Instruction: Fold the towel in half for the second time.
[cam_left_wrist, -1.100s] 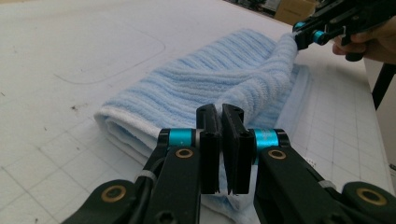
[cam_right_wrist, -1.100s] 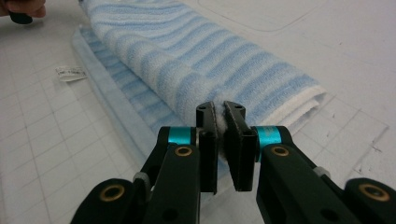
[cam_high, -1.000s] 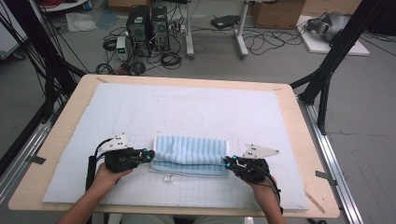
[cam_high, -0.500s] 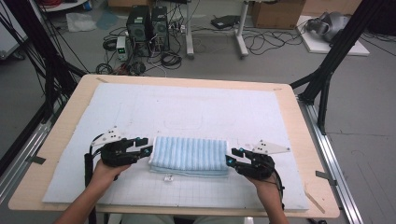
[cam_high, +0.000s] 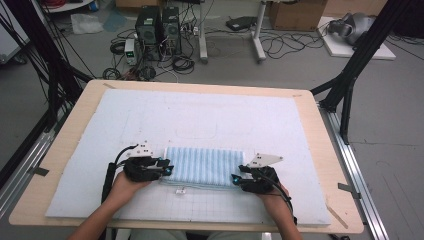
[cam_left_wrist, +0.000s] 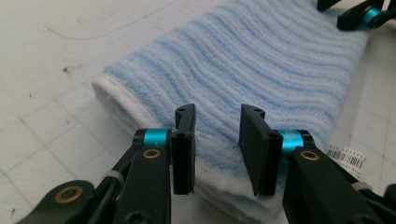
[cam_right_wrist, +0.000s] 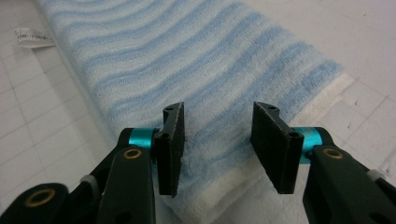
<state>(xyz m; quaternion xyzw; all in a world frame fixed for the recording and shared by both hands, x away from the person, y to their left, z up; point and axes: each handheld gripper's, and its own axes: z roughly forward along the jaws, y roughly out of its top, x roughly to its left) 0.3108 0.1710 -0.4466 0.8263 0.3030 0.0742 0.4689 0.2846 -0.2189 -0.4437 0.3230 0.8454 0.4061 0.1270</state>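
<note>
A folded towel (cam_high: 202, 166) with blue and white stripes lies flat on the white mat, near the table's front edge. My left gripper (cam_high: 167, 167) sits at its left end and my right gripper (cam_high: 235, 179) at its right end. In the left gripper view the gripper (cam_left_wrist: 217, 140) is open, with the towel (cam_left_wrist: 261, 70) and its white hem under the jaws. The right gripper (cam_right_wrist: 217, 140) is open in the same way over the towel (cam_right_wrist: 187, 60). A small barcode label (cam_high: 180, 190) sticks out from the towel's front edge.
The white gridded mat (cam_high: 200, 115) covers most of the wooden table (cam_high: 320, 150). Black frame posts (cam_high: 350, 85) stand at both sides. Computer boxes (cam_high: 157, 27) and cables lie on the floor beyond the far edge.
Both grippers drew slightly outward from the towel ends half a second ago and have come back in to the ends. The towel has stayed in place.
</note>
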